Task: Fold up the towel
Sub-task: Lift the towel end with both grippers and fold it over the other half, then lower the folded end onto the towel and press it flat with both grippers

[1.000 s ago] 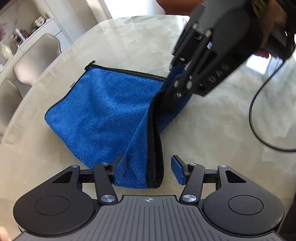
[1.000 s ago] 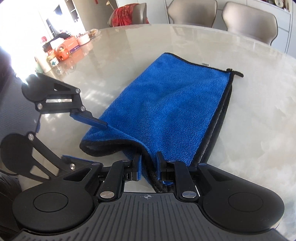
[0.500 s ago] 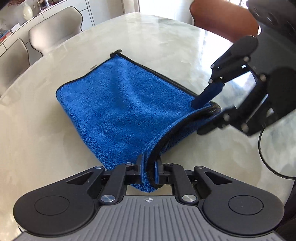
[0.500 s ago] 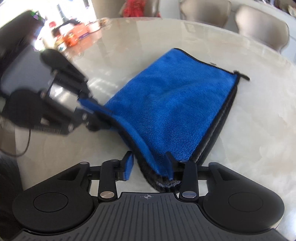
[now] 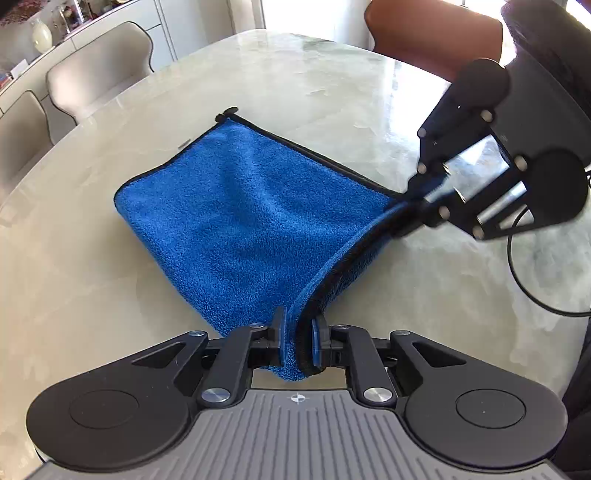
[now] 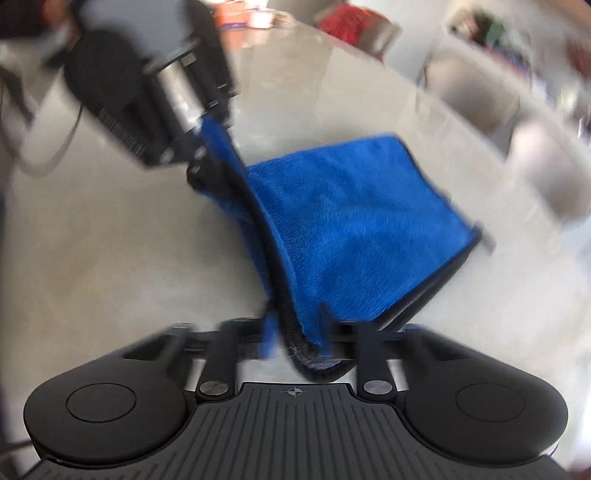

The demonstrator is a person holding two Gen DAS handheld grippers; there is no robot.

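Note:
A blue towel (image 5: 251, 221) with black edging lies folded on the pale marble table (image 5: 332, 96). My left gripper (image 5: 298, 341) is shut on its near corner and holds it just off the table. My right gripper (image 6: 295, 341) is shut on the other near corner; that view is motion-blurred. The raised black-trimmed edge (image 5: 343, 254) stretches between the two grippers. The right gripper also shows in the left wrist view (image 5: 421, 199), clamped on the towel's corner. The left gripper also shows in the right wrist view (image 6: 207, 144). The towel (image 6: 351, 229) sags to the table behind the lifted edge.
Grey chairs (image 5: 99, 70) stand along the table's far left side and a brown chair (image 5: 432, 33) at the far end. A black cable (image 5: 524, 273) loops over the table at the right. Small items (image 6: 255, 14) sit at the table's far edge.
The right gripper, open half a second ago, has shut on the towel's corner. Both grippers have lifted the near edge and pulled it taut. The right wrist view has swung and blurred.

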